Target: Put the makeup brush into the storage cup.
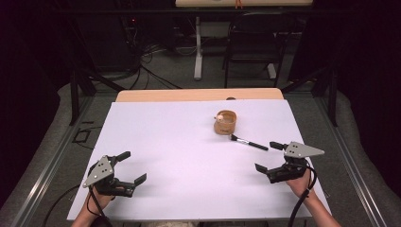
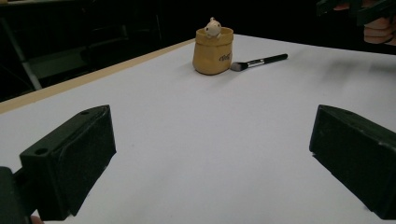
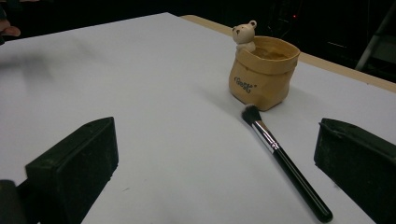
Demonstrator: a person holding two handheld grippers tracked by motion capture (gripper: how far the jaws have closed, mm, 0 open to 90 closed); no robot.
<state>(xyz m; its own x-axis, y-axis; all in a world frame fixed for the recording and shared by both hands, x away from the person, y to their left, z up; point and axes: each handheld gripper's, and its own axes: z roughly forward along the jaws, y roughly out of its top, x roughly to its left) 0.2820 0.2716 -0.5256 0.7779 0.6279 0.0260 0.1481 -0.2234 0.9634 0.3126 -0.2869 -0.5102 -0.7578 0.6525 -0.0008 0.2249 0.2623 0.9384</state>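
A tan bag-shaped pot [image 1: 225, 123] [image 2: 213, 50] [image 3: 263, 72] with a small bear figure on its rim stands right of centre on the white table. A black-handled makeup brush [image 1: 249, 142] [image 2: 259, 61] [image 3: 285, 161] lies just in front of the pot, bristles toward it. My left gripper [image 1: 133, 167] [image 2: 212, 163] rests open at the near left corner, far from both. Near the right edge my right gripper [image 1: 267, 156] [image 3: 217, 170] is open, with the brush handle's end lying between and just ahead of its jaws. Nothing is held.
The white sheet [image 1: 179, 161] covers a wooden table [image 1: 198, 94]. Beyond the far edge stand a chair [image 1: 250, 42], a table leg and cables on the floor. Metal rails run along both sides.
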